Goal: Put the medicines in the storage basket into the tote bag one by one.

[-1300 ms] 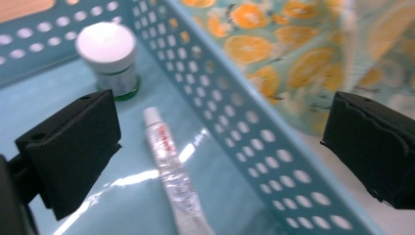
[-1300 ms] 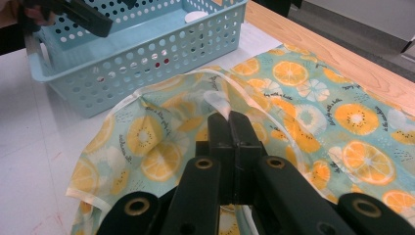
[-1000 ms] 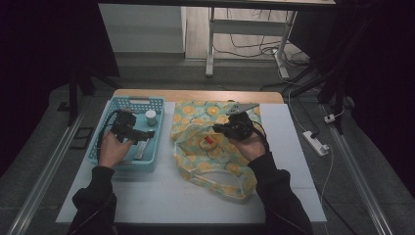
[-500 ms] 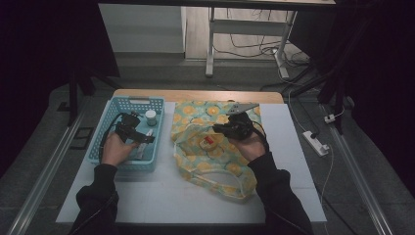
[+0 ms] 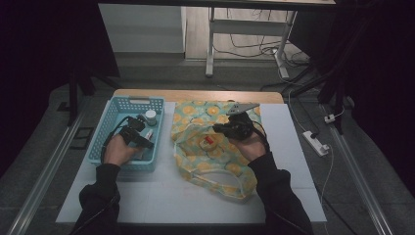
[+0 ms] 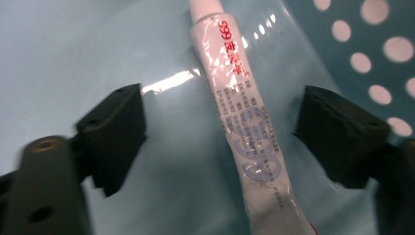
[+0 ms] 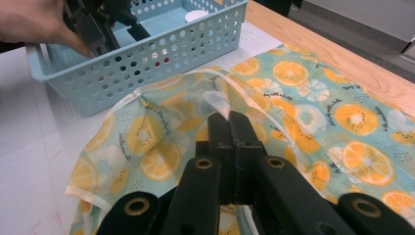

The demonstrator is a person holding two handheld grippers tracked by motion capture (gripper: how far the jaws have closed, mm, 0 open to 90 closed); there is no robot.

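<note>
Left gripper (image 6: pixel 220 142): jaws apart and just been closing, astride the tube (image 6: pixel 244 142) on the basket (image 5: pixel 113 113) floor, not yet touching it. Tube's long axis runs away between the jaws, cap at the far end. Right gripper (image 7: pixel 230 125): clamped on the bag (image 7: pixel 313 103) rim, beyond the basket.

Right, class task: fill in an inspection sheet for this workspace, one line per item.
Surface: white table with a wooden far edge.
Job's things: white tube lying in the blue basket; fruit-print cloth bag beside it.
Clutter: small white-capped jar in the basket.
Grippers: left tongs straddle the tube, jaws just closing, pads not yet touching; right tongs shut on the bag's rim.
Cables: gripper leads; power strip on the floor.
Surroundings: dark room, metal frame behind.
</note>
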